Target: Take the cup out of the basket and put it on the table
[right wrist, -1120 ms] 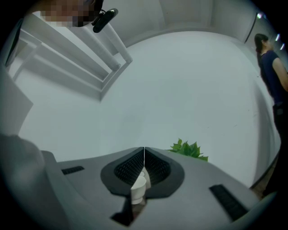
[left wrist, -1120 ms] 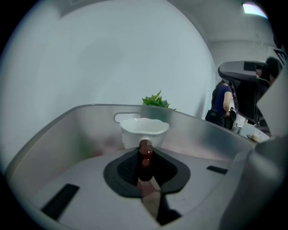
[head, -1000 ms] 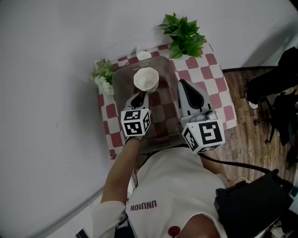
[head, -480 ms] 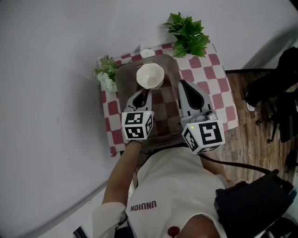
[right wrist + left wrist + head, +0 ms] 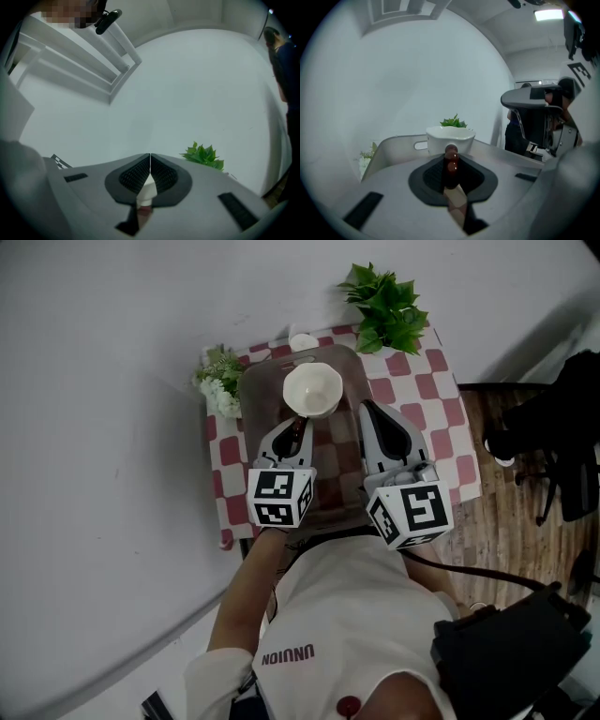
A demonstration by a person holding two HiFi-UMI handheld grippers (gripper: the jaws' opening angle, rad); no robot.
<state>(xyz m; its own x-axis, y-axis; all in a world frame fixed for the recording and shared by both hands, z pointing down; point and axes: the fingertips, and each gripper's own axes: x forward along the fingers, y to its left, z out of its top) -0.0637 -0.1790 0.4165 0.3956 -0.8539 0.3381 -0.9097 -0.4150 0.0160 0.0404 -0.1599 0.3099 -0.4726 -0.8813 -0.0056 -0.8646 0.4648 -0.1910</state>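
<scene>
A white cup [image 5: 312,388] with a dark brown handle [image 5: 451,161] hangs above the translucent grey basket [image 5: 255,382] on the checkered table [image 5: 441,432]. My left gripper [image 5: 297,425] is shut on that handle, and its jaws have just been closing a little tighter on it. In the left gripper view the cup [image 5: 450,137] sits just past the left gripper [image 5: 451,155], with the basket's wall [image 5: 391,147] behind it. My right gripper [image 5: 367,410] hovers over the basket's right side. In its own view the right gripper [image 5: 150,161] is shut with nothing between the pads.
A green leafy plant [image 5: 389,307] stands at the table's far right corner, white flowers [image 5: 220,390] at the basket's left. A small white cup [image 5: 303,341] sits behind the basket. Dark chairs [image 5: 553,427] stand on the wooden floor to the right.
The left gripper has risen with the cup, which now sits higher and further from me over the basket. The right gripper has kept still.
</scene>
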